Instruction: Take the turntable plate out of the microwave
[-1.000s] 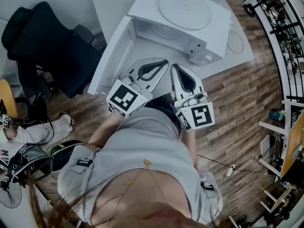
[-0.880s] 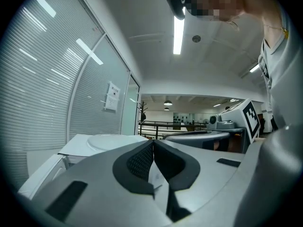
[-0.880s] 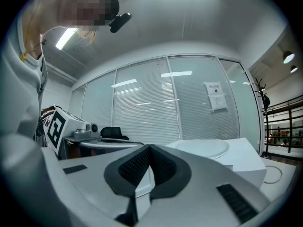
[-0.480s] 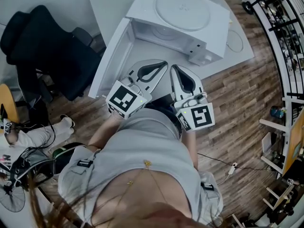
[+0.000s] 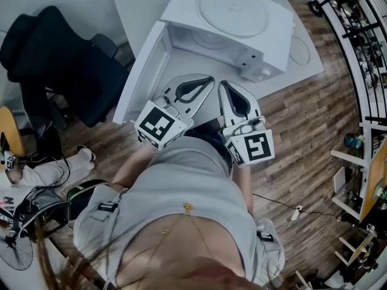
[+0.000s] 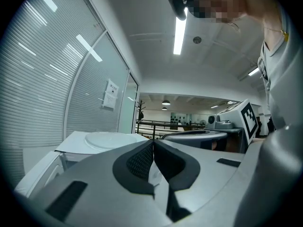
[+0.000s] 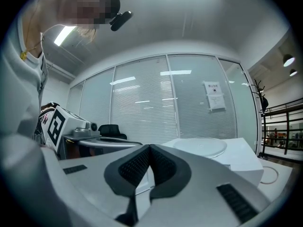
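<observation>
Both grippers sit level in front of your chest, side by side, noses aimed at 12 o'clock toward the microwave. The left gripper is closed tight. In the left gripper view its dark ribbed pads meet along one seam, with nothing caught between them at the tips. The right gripper is the same. In the right gripper view the jaws are pressed together and empty. The two marker cubes ride at the 6 o'clock end, left and right, just clear of your grey shirt.

The turntable plate is not in the cavity. It lies flat on the microwave's roof, a pale round disc at 12 o'clock from both grippers and well apart from them. The left gripper view catches it over the jaws at about 11 o'clock. The right gripper view has it at about 1 o'clock.

The microwave door hangs open, swung out to the left toward 8 o'clock, and its lower end is near the left gripper. Inside the open cavity there's a round shape on the floor. I can't tell what it is.

The white table carries the oven. A black office chair stands off at 9 o'clock on the wood floor.
</observation>
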The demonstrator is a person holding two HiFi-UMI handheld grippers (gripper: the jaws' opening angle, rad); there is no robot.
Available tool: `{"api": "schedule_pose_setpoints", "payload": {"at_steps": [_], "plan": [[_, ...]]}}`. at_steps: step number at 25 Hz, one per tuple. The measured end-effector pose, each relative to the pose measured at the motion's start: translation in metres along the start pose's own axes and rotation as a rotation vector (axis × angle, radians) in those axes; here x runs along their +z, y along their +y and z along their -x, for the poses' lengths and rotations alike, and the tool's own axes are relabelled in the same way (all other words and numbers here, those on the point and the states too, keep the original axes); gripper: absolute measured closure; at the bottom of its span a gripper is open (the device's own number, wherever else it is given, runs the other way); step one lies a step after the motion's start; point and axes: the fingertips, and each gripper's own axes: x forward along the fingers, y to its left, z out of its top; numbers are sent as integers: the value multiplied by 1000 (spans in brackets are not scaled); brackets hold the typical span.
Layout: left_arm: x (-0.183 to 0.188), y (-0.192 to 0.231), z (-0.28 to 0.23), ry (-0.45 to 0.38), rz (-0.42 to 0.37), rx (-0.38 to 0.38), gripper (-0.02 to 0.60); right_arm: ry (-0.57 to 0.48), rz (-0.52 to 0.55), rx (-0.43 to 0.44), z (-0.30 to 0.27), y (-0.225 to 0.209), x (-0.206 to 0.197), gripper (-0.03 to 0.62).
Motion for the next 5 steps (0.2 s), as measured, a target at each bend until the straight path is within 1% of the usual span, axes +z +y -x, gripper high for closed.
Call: {"api": "schedule_pose_setpoints", "payload": {"at_steps": [5], "plan": [[0,-1,-2,3,0,-2,552,-3,4,4,0,-2,2,577]]}}
